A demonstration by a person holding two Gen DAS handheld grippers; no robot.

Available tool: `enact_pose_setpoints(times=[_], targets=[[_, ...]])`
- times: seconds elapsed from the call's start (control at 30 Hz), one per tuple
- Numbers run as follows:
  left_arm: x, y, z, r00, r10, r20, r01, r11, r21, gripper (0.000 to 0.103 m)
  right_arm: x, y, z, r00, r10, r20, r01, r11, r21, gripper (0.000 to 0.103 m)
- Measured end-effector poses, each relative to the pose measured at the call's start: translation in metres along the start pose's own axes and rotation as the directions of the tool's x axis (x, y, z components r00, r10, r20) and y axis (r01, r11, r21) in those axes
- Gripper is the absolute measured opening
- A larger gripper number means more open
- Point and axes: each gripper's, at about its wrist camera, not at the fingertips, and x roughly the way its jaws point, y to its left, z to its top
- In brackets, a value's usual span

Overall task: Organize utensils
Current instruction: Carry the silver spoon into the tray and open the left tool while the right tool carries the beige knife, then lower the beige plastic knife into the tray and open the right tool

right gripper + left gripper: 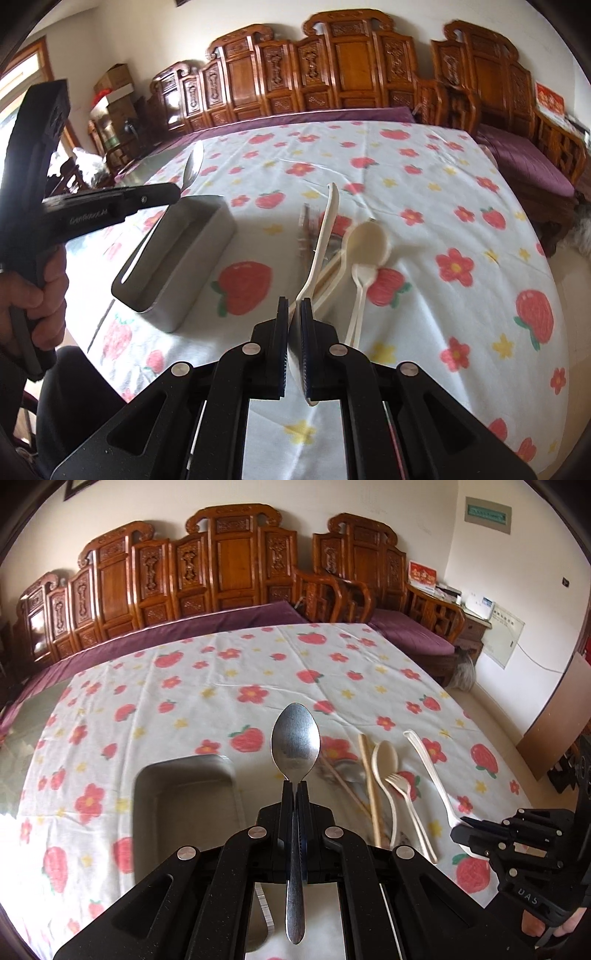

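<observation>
Clamping metal spoon (294,746) by its neck in left gripper (294,788), jaws fully closed, bowl up past fingertips, handle trailing back between arms. Pinching white plastic spoon (320,236) in right gripper (294,306), jaws nearly closed on it. Metal tray (184,805) on strawberry tablecloth (221,686) below-left of left gripper; remaining utensils just right: chopsticks (369,775), cream spoon (386,760), plastic fork (400,782).

Both wrist cameras look steeply down, close — sharing the tablecloth (221,686) and tray (177,258).
</observation>
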Motion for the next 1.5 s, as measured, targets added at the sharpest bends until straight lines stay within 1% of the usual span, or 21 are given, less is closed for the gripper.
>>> enact_pose_setpoints(times=[0.1,0.2,0.33,0.43,0.63,0.77,0.87,0.93,1.03,1.1,1.17,1.3,1.43,1.5], targets=[[-0.006,0.019,-0.003,1.0,0.019,0.007,-0.019,1.0,-0.02,0.002,0.004,0.015,0.004,1.0,0.011,0.001,-0.011,1.0,-0.018,0.008],[-0.005,0.039,-0.009,0.999,0.046,-0.004,-0.046,0.998,-0.039,0.002,0.01,0.027,0.009,1.0,0.026,-0.001,-0.026,0.999,-0.018,0.008],[0.01,0.062,-0.022,0.995,0.085,-0.049,-0.088,0.994,-0.061,0.002,0.017,0.044,0.014,0.999,0.045,-0.004,-0.045,0.999,-0.026,0.008],[0.028,0.074,-0.034,0.989,0.109,-0.103,-0.116,0.991,-0.067,0.002,0.021,0.054,0.017,0.998,0.055,-0.007,-0.055,0.998,-0.039,0.008],[0.054,0.085,-0.056,0.977,0.127,-0.17,-0.142,0.987,-0.075,0.002,0.022,0.066,0.017,0.998,0.064,-0.012,-0.065,0.997,-0.05,0.008],[0.062,0.087,-0.06,0.973,0.129,-0.19,-0.146,0.986,-0.08,0.002,0.024,0.069,0.016,0.998,0.065,-0.019,-0.066,0.996,-0.052,0.008],[0.065,0.086,-0.061,0.97,0.143,-0.198,-0.16,0.985,-0.071,0.002,0.026,0.07,0.015,0.998,0.063,-0.022,-0.065,0.997,-0.053,0.008],[0.067,0.088,-0.061,0.969,0.136,-0.208,-0.155,0.985,-0.078,0.002,0.026,0.071,0.014,0.998,0.063,-0.025,-0.064,0.997,-0.053,0.008],[0.065,0.09,-0.061,0.969,0.135,-0.205,-0.155,0.984,-0.086,0.005,0.028,0.072,0.014,0.998,0.061,-0.027,-0.063,0.997,-0.054,0.008],[0.06,0.09,-0.06,0.971,0.14,-0.195,-0.159,0.984,-0.085,0.017,0.028,0.073,0.014,0.998,0.062,-0.028,-0.064,0.996,-0.054,0.008],[0.049,0.092,-0.058,0.976,0.142,-0.168,-0.159,0.983,-0.091,0.021,0.029,0.076,0.016,0.997,0.065,-0.027,-0.067,0.996,-0.056,0.008],[0.022,0.099,-0.053,0.982,0.155,-0.109,-0.166,0.981,-0.097,0.022,0.033,0.087,0.02,0.997,0.078,-0.023,-0.08,0.995,-0.065,0.008],[-0.001,0.11,-0.048,0.98,0.187,-0.061,-0.192,0.977,-0.09,0.024,0.041,0.103,0.027,0.994,0.105,-0.025,-0.106,0.992,-0.072,0.008],[-0.009,0.118,-0.045,0.98,0.192,-0.047,-0.196,0.975,-0.102,0.025,0.045,0.111,0.031,0.993,0.115,-0.029,-0.117,0.99,-0.075,0.008]])
